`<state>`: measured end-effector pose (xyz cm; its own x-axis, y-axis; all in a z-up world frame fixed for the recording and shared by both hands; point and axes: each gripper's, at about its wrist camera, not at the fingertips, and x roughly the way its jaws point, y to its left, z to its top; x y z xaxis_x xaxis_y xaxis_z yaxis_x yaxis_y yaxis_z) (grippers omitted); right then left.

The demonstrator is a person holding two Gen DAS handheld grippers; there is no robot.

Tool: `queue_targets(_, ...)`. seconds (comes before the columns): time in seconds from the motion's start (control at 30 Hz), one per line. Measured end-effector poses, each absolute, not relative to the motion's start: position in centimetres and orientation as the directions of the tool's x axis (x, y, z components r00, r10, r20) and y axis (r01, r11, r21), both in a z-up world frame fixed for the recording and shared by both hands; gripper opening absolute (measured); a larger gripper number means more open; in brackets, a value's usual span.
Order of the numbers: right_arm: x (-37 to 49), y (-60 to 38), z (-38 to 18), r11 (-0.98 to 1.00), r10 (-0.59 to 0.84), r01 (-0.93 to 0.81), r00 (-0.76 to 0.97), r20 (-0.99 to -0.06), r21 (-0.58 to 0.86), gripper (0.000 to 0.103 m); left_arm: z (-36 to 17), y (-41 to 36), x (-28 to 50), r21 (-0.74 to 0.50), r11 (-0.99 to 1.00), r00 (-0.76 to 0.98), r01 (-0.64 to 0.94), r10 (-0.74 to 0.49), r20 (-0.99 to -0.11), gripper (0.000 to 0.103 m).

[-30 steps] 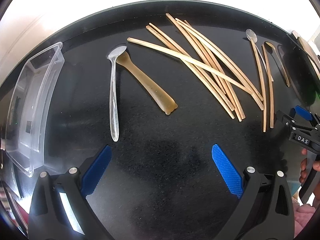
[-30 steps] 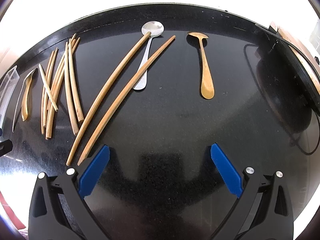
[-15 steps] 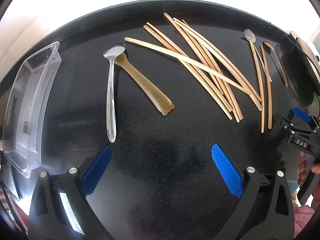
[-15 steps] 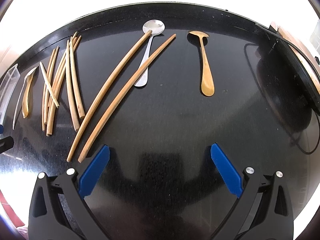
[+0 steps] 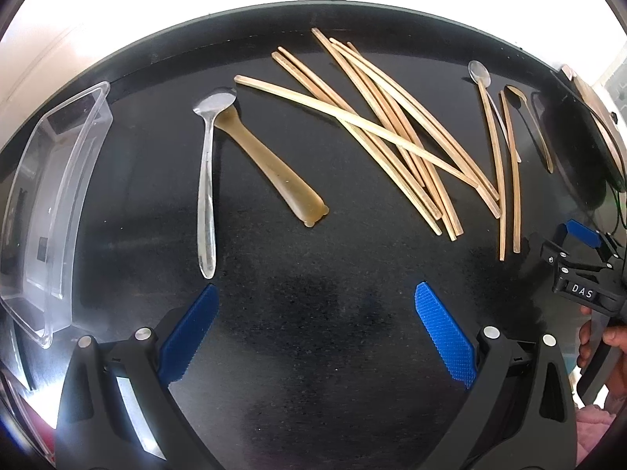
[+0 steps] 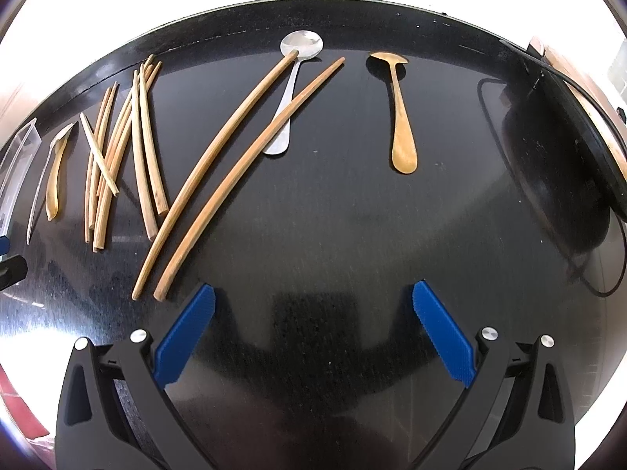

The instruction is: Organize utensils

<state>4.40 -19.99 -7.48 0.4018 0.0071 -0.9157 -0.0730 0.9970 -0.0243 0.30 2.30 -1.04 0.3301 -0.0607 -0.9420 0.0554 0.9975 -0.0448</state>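
Note:
On a black table, the left wrist view shows a silver spoon beside a brown spoon, a heap of wooden chopsticks, and a clear plastic tray at the left. My left gripper is open and empty, just short of the silver spoon's handle. The right wrist view shows two long chopsticks lying over a silver spoon, and a gold spoon. My right gripper is open and empty, near the chopsticks' near ends. It also shows in the left wrist view.
A black round object with a cable lies at the right of the table. The chopstick heap and brown spoon show at the left of the right wrist view. The table's far edge meets bright light.
Both views have shifted slightly: the utensils sit a little higher and further left in the left wrist view. Both grippers stay open; nothing was picked up.

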Motion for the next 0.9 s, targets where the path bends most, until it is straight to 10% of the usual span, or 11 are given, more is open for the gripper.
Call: queue_targets(0.9, 5.4, -20.9, -7.3, 0.996, 0.014, -0.09, 0.407, -0.913, -0.025, 0.098, -1.7, 1.5, 2.4, -0.038, 0.998, 0.32, 0.046, -0.051, -0.946, 0.098)
